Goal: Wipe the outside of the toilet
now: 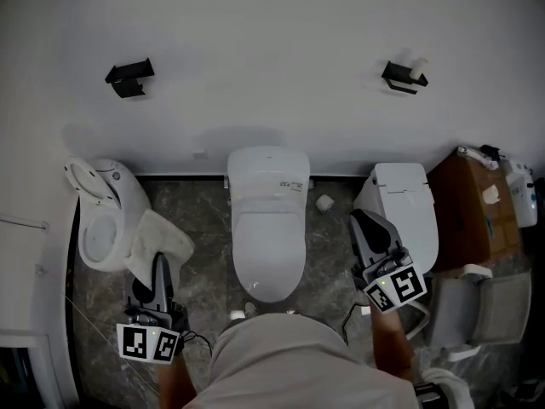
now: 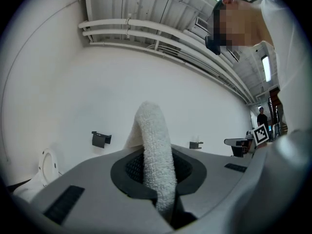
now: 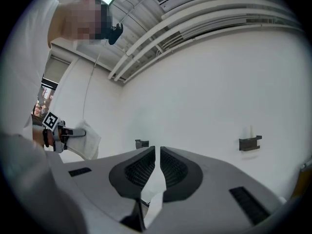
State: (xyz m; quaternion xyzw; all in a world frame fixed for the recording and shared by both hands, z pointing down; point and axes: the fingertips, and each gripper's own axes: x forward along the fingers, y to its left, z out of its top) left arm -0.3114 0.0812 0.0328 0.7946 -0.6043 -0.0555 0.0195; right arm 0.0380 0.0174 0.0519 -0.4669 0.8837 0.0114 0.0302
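**A:** Toilet point(image 1: 269, 228) in the middle, lid down, back to the wall. Where's the cloth?

**B:** Left of the toilet and clear of it. The left hand-held gripper point(image 1: 159, 264) is clamped on the cloth point(image 2: 156, 150), which flops over its jaws.

**A:** And the other one?

**B:** The right hand-held gripper point(image 3: 158, 162) hangs right of the toilet. Its jaws are nearly together with nothing between them.

**A:** Which step is this?

**B:** I can't settle it. The cloth is off the porcelain, which fits a wipe about to land or one just lifted. Any stroke would need the cloth flat on the shell and the pinch kept firm.

**A:** Containers?

**B:** The bowl point(image 1: 100, 233) left of the toilet has its seat up, and I see nothing in it. The box point(image 1: 473, 203) far right of the toilet hides its contents.
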